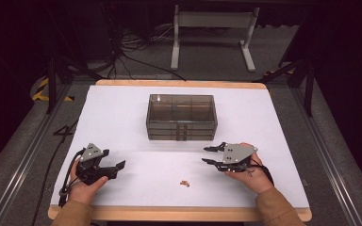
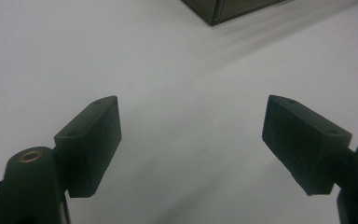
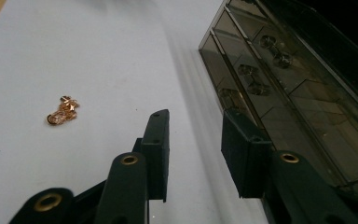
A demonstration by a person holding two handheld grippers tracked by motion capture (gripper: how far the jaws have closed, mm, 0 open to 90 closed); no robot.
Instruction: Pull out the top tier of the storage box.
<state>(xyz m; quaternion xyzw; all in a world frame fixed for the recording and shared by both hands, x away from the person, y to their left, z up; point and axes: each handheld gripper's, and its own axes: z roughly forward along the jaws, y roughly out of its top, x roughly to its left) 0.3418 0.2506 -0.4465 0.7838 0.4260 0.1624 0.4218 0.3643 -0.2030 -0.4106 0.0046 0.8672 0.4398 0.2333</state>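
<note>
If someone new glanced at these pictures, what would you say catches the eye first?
Most striking is the smoky transparent drawer box standing mid-table on the white table top, its stacked drawers facing the person. Next comes the small coppery trinket lying alone near the front edge, between the two hands. The left gripper and right gripper sit on either side of it, both with jaws apart and nothing between them.

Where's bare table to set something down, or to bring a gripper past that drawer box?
Both sides of the smoked drawer box are bare white table, as is the strip behind it. Bare too is the front middle between the left gripper and right gripper, except the small gold trinket. Tightest spot: right gripper beside the box front.
</note>
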